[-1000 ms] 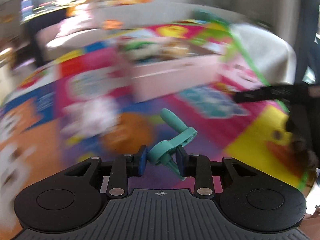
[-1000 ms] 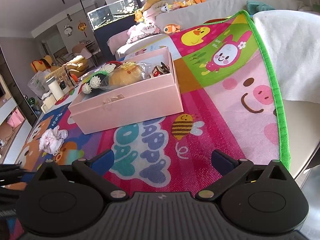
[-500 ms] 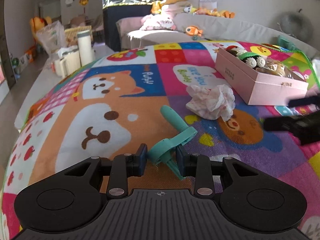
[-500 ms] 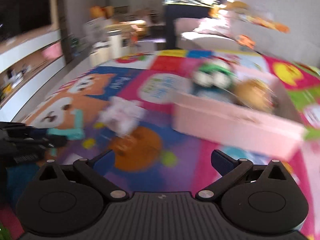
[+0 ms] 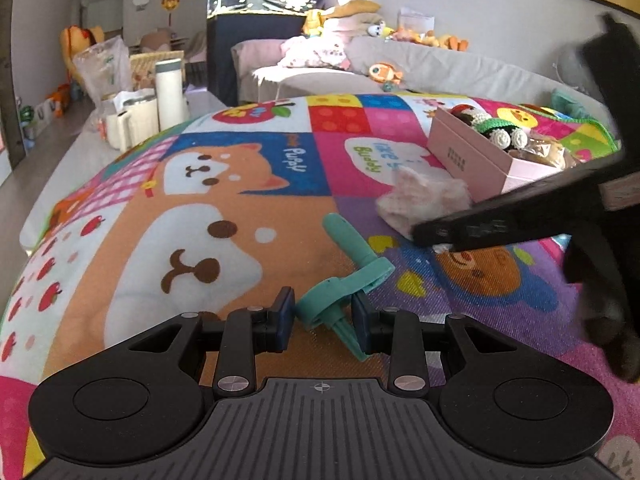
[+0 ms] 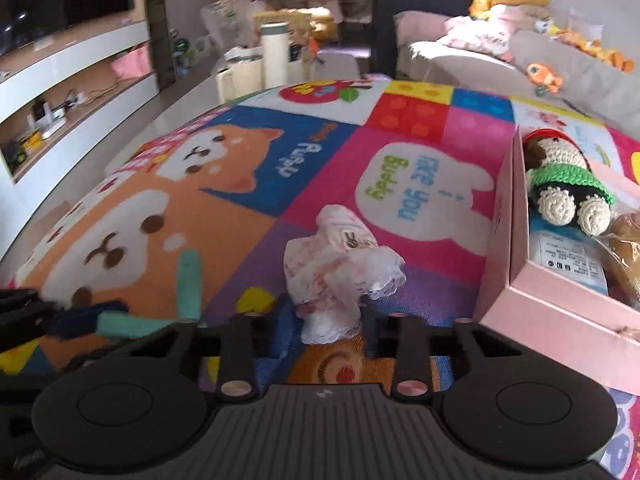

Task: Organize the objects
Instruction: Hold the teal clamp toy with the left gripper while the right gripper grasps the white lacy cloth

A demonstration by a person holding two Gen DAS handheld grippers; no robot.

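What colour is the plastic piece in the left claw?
Teal, all over. The plastic piece shows best in the left wrist view.

The left gripper point(image 5: 323, 318) clamped a teal clip point(image 5: 345, 280) above the play mat point(image 5: 224, 216). A pink box point(image 5: 472, 160) sat beyond a crumpled cloth point(image 5: 428, 200).

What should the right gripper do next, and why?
Probably lift the cloth and carry it right to the pink box. The right gripper has its jaws shut on the cloth's near end, the rest still on the mat, and the open box sits just beside it.
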